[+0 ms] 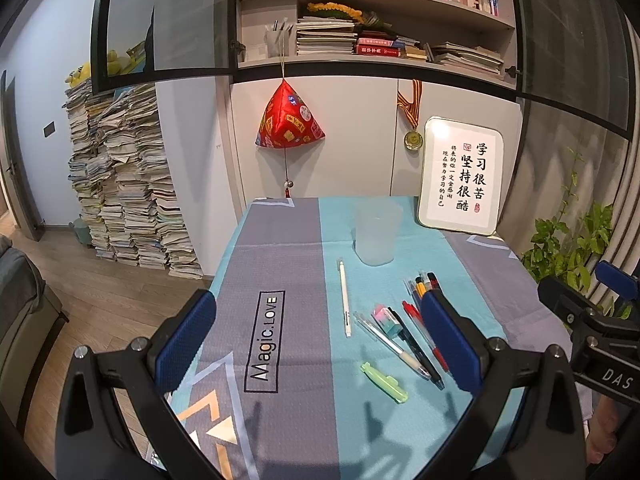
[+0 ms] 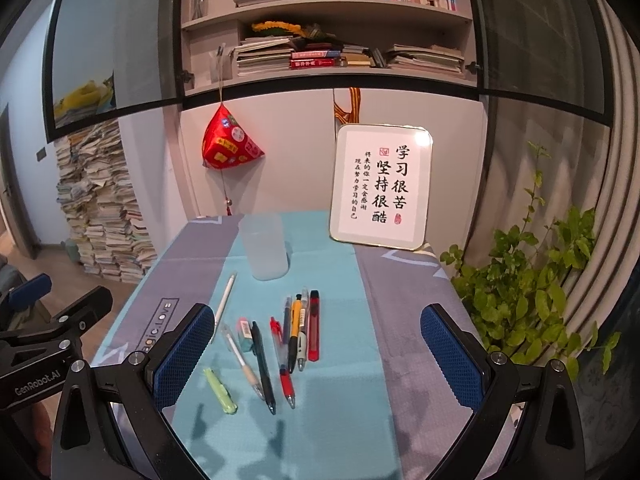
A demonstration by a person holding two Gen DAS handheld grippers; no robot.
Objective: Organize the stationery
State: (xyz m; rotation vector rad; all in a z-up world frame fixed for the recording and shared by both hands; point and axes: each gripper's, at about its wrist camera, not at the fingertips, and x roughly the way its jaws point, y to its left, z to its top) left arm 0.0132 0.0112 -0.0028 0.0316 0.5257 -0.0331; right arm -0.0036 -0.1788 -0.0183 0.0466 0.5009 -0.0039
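Observation:
Several pens lie on the blue and grey tablecloth point(image 1: 280, 240): a white pen point(image 1: 344, 300) point(image 2: 225, 300), a clear pen point(image 2: 242, 356), a black pen point(image 2: 263, 366), a red pen point(image 2: 283, 364), a yellow pen point(image 2: 295, 332), a red utility knife point(image 2: 314, 326). A pink-blue eraser point(image 1: 386, 319) point(image 2: 245, 333) and a green highlighter point(image 1: 384, 382) point(image 2: 219, 391) lie near them. A frosted cup point(image 1: 375, 234) point(image 2: 264, 246) stands upright behind. My left gripper point(image 1: 318, 344) and right gripper point(image 2: 318, 360) hover above the near table, both open and empty.
A framed calligraphy board point(image 2: 380, 186) leans at the back right of the table. A red pyramid ornament point(image 1: 290, 120) hangs on the cabinet. A green plant point(image 2: 532, 276) stands right of the table. Paper stacks point(image 1: 128, 184) rise on the floor at the left.

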